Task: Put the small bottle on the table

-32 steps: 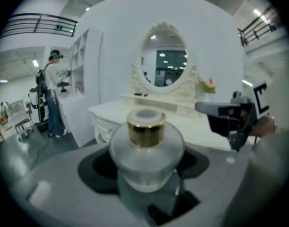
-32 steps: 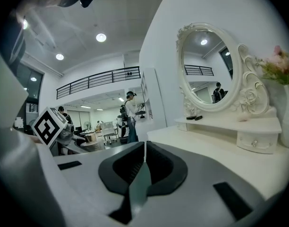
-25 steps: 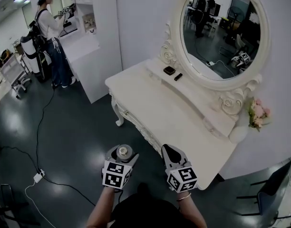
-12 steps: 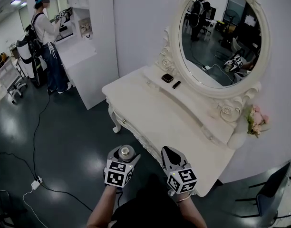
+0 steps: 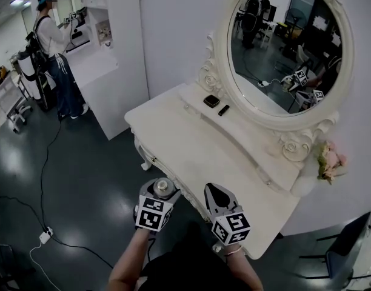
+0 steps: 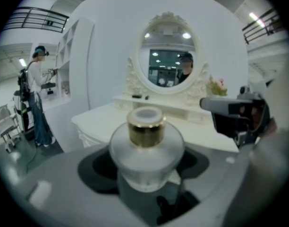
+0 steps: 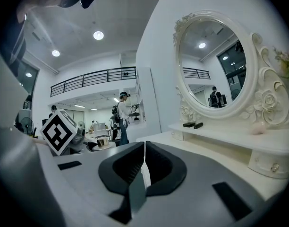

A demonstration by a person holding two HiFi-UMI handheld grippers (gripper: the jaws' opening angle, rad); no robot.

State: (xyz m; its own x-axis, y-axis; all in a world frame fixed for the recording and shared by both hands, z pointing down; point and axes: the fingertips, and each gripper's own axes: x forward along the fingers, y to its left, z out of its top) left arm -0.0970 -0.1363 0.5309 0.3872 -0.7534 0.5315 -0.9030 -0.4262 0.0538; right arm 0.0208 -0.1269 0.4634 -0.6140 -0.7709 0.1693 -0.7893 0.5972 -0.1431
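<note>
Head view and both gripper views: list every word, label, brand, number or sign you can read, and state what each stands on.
No readable text in any view.
small bottle: no label shows.
left marker cube, right marker cube: black-and-white square patterns only, no letters.
dark items on the shelf of the table: too small to read.

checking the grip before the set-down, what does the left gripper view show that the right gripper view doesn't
Only the left gripper view: the small bottle close up, its frosted body clamped in the left hand-held gripper. Only the right gripper view: the jaws of the right hand-held gripper, together with nothing between them, and the left one's marker cube. Both: the white dressing table, the oval mirror and a person standing at shelves.
</note>
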